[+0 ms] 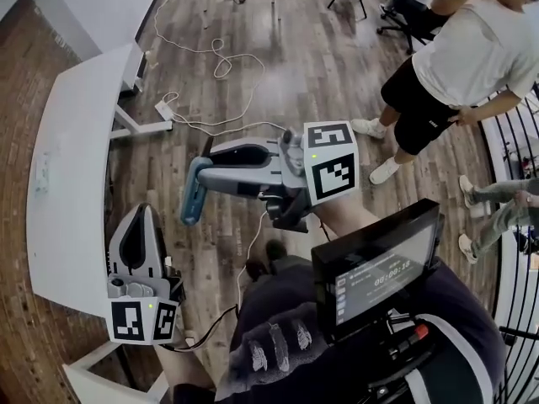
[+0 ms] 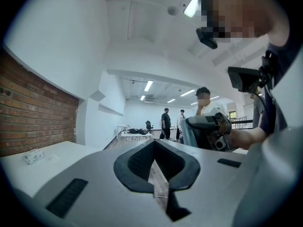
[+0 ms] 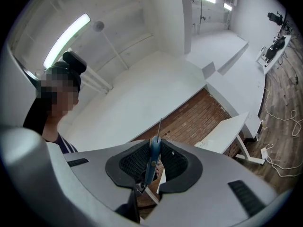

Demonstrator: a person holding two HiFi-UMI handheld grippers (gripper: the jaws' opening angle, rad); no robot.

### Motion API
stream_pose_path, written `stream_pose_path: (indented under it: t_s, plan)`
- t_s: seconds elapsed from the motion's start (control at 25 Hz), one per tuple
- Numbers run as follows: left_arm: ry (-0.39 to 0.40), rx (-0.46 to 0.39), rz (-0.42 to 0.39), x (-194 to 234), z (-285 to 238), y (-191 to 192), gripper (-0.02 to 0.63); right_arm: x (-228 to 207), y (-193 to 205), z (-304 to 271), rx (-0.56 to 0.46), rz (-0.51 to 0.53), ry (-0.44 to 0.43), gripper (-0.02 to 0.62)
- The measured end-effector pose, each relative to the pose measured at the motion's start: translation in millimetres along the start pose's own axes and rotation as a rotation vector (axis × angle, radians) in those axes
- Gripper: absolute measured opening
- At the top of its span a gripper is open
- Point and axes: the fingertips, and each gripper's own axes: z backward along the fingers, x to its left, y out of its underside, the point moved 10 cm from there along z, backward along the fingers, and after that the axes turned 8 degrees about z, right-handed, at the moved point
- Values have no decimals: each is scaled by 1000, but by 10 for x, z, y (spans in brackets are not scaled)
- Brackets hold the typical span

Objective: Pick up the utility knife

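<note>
The utility knife [image 1: 193, 194] has a blue handle and sits clamped in my right gripper [image 1: 205, 173], held over the wooden floor. In the right gripper view the utility knife [image 3: 153, 159] stands upright between the dark pads, its thin blade sticking up past the jaws. My left gripper [image 1: 146, 215] is lower left, near the white table's edge, shut with nothing in it. In the left gripper view the left gripper [image 2: 156, 167] shows its pads meeting, and the right gripper [image 2: 208, 131] with the knife's blue handle [image 2: 185, 136] appears beyond on the right.
A long white table [image 1: 76, 167] runs along the left, with a small packet [image 2: 33, 156] on it. Cables [image 1: 221, 60] and a power strip [image 1: 165, 108] lie on the wooden floor. A person [image 1: 459, 57] stands at the upper right. A small monitor [image 1: 379, 268] hangs at my chest.
</note>
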Motion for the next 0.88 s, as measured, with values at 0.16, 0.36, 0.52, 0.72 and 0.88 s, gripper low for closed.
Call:
stream_pose_path:
  t_s: [0.16, 0.36, 0.52, 0.72, 0.88]
  plan:
    - [0, -25, 15, 70, 242, -12, -2, 218, 52, -128, 23, 17, 0, 72]
    - [8, -41, 44, 96, 440, 22, -2, 454, 93, -210, 51, 37, 11, 72]
    - [9, -36, 46, 56, 462, -44, -2, 503, 27, -243, 62, 36, -2, 72]
    - [-17, -44, 28, 13, 521, -72, -2, 541, 13, -256, 57, 51, -39, 72]
    - [-40, -37, 18, -18, 525, 22, -2, 461, 85, -187, 46, 44, -48, 72]
